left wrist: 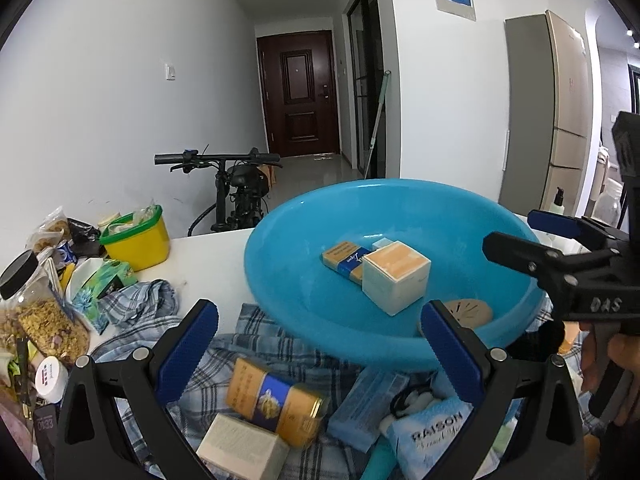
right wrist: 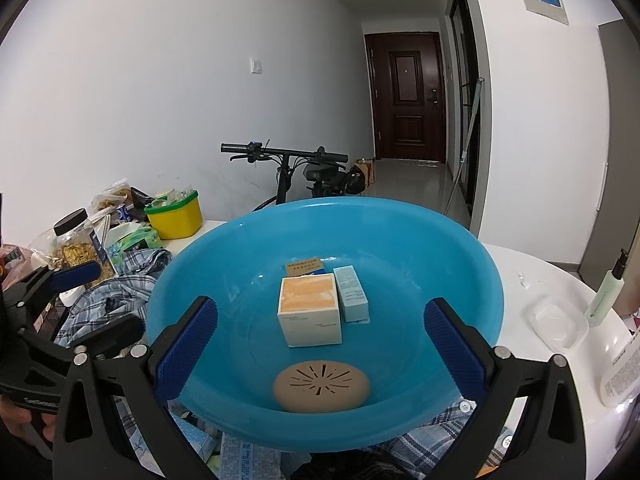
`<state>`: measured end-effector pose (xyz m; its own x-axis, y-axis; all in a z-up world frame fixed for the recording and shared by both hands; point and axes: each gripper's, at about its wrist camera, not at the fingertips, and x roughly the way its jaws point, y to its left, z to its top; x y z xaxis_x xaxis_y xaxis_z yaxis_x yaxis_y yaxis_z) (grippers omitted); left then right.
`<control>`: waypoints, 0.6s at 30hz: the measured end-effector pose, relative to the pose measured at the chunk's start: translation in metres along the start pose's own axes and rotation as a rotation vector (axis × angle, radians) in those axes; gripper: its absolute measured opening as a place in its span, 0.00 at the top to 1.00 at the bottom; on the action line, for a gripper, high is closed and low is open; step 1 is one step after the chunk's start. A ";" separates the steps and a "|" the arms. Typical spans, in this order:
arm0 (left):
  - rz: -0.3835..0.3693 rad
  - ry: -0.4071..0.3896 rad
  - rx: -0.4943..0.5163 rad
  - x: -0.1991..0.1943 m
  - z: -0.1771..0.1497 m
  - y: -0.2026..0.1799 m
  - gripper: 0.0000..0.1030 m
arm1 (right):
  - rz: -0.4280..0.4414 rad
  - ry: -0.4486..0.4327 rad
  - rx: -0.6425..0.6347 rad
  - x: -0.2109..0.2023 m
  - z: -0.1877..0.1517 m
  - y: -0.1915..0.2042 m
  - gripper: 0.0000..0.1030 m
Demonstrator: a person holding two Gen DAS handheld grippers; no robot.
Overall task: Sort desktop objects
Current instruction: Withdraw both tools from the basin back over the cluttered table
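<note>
A blue plastic basin [left wrist: 288,280] [right wrist: 460,264] holds a white cube box with an orange top [left wrist: 396,276] [right wrist: 310,308], an orange-and-blue flat box [left wrist: 346,260], a pale blue carton [right wrist: 351,294] and a tan round vented disc [right wrist: 321,386] [left wrist: 468,312]. My left gripper [left wrist: 320,356] is open and empty above an orange-and-blue box [left wrist: 276,400], a white box [left wrist: 240,448] and a pale blue pack [left wrist: 432,436] on a plaid cloth [left wrist: 136,304]. My right gripper [right wrist: 320,352] is open and empty over the basin's near rim; it also shows in the left wrist view [left wrist: 520,236].
At the left stand a yellow tub [left wrist: 136,240] [right wrist: 176,214], a jar of dried flowers [left wrist: 44,312], snack bags and a green tissue box [left wrist: 108,276]. At the right are a clear tray [right wrist: 558,320], a green pump bottle [right wrist: 606,296] and a white bottle [right wrist: 624,372]. A bicycle [right wrist: 304,176] stands behind the table.
</note>
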<state>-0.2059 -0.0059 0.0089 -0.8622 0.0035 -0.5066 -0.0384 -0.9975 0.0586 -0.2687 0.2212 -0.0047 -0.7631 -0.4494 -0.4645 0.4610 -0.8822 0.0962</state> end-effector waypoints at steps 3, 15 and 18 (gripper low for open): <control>0.003 -0.008 -0.014 -0.009 -0.004 0.007 0.00 | 0.002 -0.001 -0.002 0.000 0.000 0.000 0.00; 0.030 0.043 -0.027 -0.022 -0.033 0.040 0.00 | 0.005 0.007 -0.011 0.000 0.001 0.004 0.00; -0.023 0.053 -0.024 -0.021 -0.046 0.048 0.00 | 0.007 0.005 -0.014 0.000 0.001 0.005 0.00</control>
<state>-0.1666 -0.0574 -0.0177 -0.8334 0.0237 -0.5522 -0.0457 -0.9986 0.0261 -0.2666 0.2167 -0.0035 -0.7573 -0.4548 -0.4686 0.4726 -0.8769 0.0873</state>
